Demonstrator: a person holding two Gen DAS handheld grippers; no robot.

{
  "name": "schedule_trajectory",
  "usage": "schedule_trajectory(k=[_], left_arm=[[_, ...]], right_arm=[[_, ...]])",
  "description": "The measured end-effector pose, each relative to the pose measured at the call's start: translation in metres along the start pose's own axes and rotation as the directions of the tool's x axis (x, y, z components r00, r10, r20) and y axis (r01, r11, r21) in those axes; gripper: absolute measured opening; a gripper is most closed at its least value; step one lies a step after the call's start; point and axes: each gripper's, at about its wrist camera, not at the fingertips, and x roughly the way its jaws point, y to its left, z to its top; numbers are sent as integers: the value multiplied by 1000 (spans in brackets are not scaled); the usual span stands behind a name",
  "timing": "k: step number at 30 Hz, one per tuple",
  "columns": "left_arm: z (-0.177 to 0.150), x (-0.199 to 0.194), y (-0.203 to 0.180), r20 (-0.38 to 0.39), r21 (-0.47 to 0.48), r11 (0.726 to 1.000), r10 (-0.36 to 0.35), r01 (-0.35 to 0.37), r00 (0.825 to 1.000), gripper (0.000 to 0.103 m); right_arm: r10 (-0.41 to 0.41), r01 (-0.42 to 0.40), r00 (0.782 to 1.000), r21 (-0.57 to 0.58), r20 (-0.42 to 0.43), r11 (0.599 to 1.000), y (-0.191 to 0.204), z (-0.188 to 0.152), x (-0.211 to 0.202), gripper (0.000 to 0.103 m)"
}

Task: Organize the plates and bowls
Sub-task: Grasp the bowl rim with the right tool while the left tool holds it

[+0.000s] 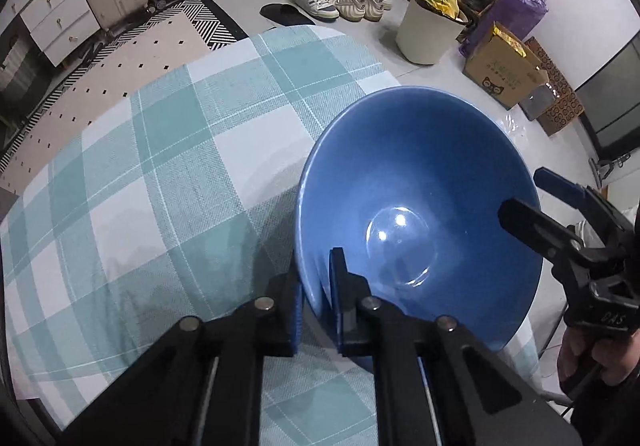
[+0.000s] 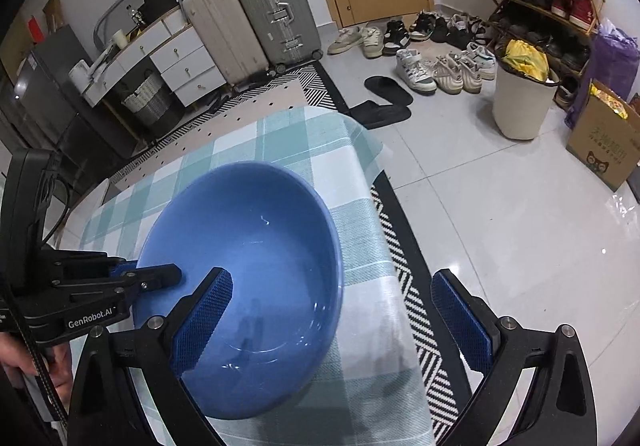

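Checked teal-and-white cloth covers the table [image 1: 168, 174], and beyond it the floor holds rows of shoes, suitcases and a white bin. On that cloth, near the table's right-hand edge, sits the blue bowl [image 1: 416, 206], upright and empty, the only dish in either view. The left gripper [image 1: 318, 298] is clamped on the bowl's near rim, one finger outside the wall and the other inside, so the rim runs crosswise through the narrow gap between its pads. The right gripper [image 2: 332, 320] stands wide and holds nothing: its left finger [image 2: 204, 318] hangs over the bowl's inside, while its right finger [image 2: 460, 320] lies off past the table edge above the striped rug, well clear of the bowl. The rim on that side lies between the two, touched by neither. So the bowl sits ahead of and slightly left of the right claw. I judge that claw would have to settle over the rim and close before both hands could share the lift.
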Motion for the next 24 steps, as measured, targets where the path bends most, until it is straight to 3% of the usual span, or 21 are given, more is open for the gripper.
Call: schedule_trajectory(k=[8,12,17,19,21,24], left_arm=[[-20,-7,3,-22,13,1000,12,-11,1000,9],[-33,-11,7,-37,15,1000,21,-20,999,9],[-51,-17,13,-43,11,999,35,-35,998,9],[-57,-19,15,-43,9,999,42,-42,998,9],[-65,-22,17,-46,7,999,43,-43,998,9],[-76,-28,21,-53,6,999,43,-43,998,9]], right_arm=[[18,-19,999,-23,-31,1000,12,-6,-1,99],[39,-43,998,-58,-57,997,24,-14,-6,84],[36,-46,994,-98,-100,994,40,-29,-7,75],[30,-44,992,-118,-122,992,46,-35,-6,67],[32,-54,988,-141,-154,989,53,-42,-4,49],[37,-70,981,-167,-190,983,65,-54,-4,47]])
